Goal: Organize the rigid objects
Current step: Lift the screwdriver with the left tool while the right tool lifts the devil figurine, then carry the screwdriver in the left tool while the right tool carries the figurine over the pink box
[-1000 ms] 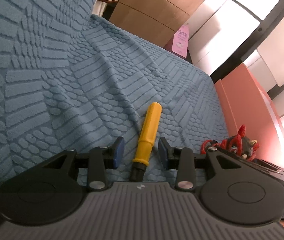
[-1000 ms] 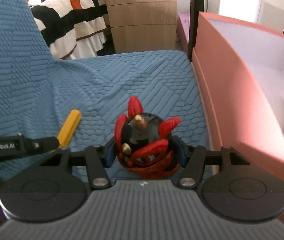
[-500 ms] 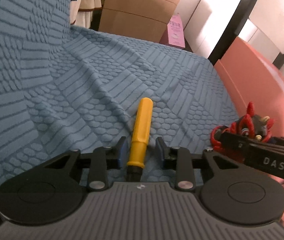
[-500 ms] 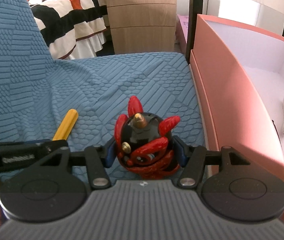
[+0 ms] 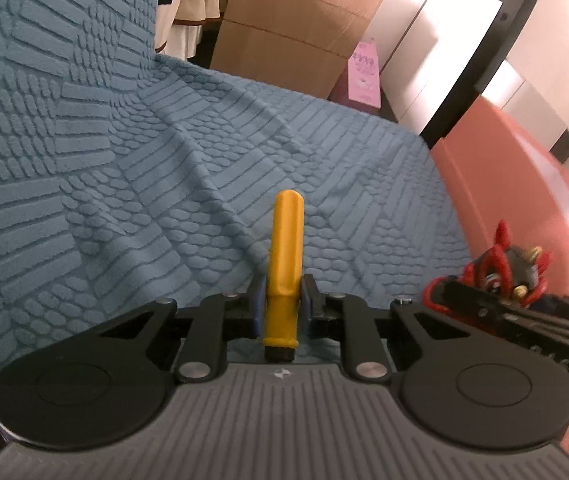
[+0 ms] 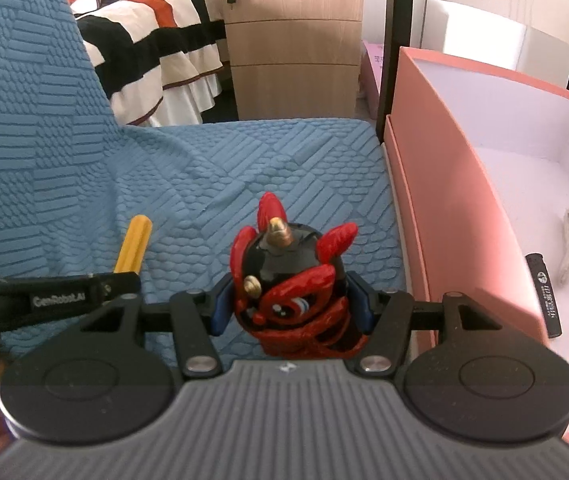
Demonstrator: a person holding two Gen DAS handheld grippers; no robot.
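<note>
The left tongs (image 5: 282, 298), just closing, clamp the yellow plastic cylindrical handle (image 5: 284, 256), long axis toward 12 o'clock; the right tongs (image 6: 290, 300) grip the red-and-black horned figurine (image 6: 290, 280), salmon-pink cardboard box (image 6: 452, 200) at 2 o'clock.

A yellow tool handle (image 5: 284, 256), a red-and-black figurine (image 6: 294, 290), a blue embossed cover (image 5: 124, 184), a pink box (image 6: 444, 208) and striped bedding (image 6: 148, 40) are being shown.

My left gripper (image 5: 282, 300) has just been closing, and its blue pads now press both sides of the yellow plastic tool handle with a black tip (image 5: 284, 248), which points away over the textured blue fabric cover (image 5: 124, 184). At right, the red-and-black horned figurine (image 5: 504, 268) sits beside the salmon-pink cardboard box (image 5: 524, 168).
</note>
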